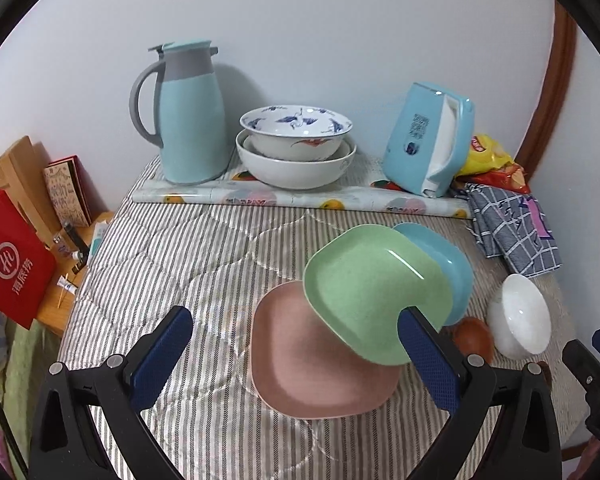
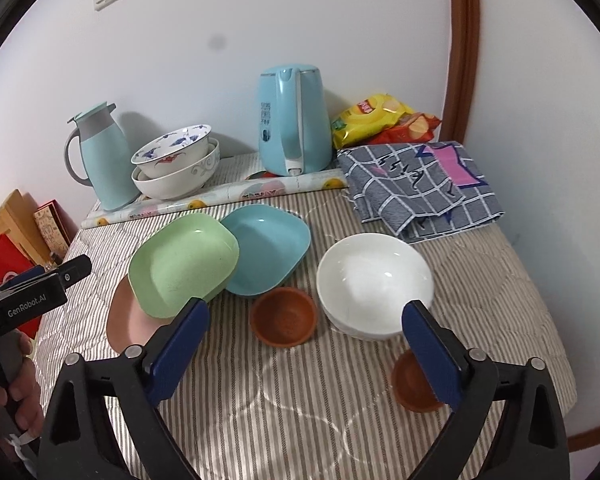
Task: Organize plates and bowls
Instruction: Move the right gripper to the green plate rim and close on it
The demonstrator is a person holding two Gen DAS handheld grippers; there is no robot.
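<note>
The left gripper (image 1: 295, 356) is nearest its camera, fingers (image 1: 161, 356) wide apart and empty, with the pink plate (image 1: 308, 364) on the desk (image 1: 187, 264) between them. The green plate (image 1: 368, 292) leans tilted across the pink one's 1 o'clock corner, its low edge at the right finger; whether they touch cannot be told. Behind it at 2 o'clock lies the blue plate (image 1: 444, 256), overlapped by the green. The right gripper (image 2: 304, 356) also has fingers (image 2: 179, 348) spread and holding nothing. Ahead of it sits a brown bowl (image 2: 283, 316), with the white bowl (image 2: 374, 280) just beside it at 2 o'clock, and a second brown bowl (image 2: 410, 384) partly hidden behind the right finger. At 12 o'clock, by the wall, two patterned bowls (image 2: 175, 168) are nested on a rolled mat (image 2: 219, 198), a thermos (image 2: 101, 156) at their 9 o'clock, a kettle (image 2: 291, 120) at 3 o'clock. Farther right lie a checked cloth (image 2: 420, 188) and snack bags (image 2: 380, 120).
</note>
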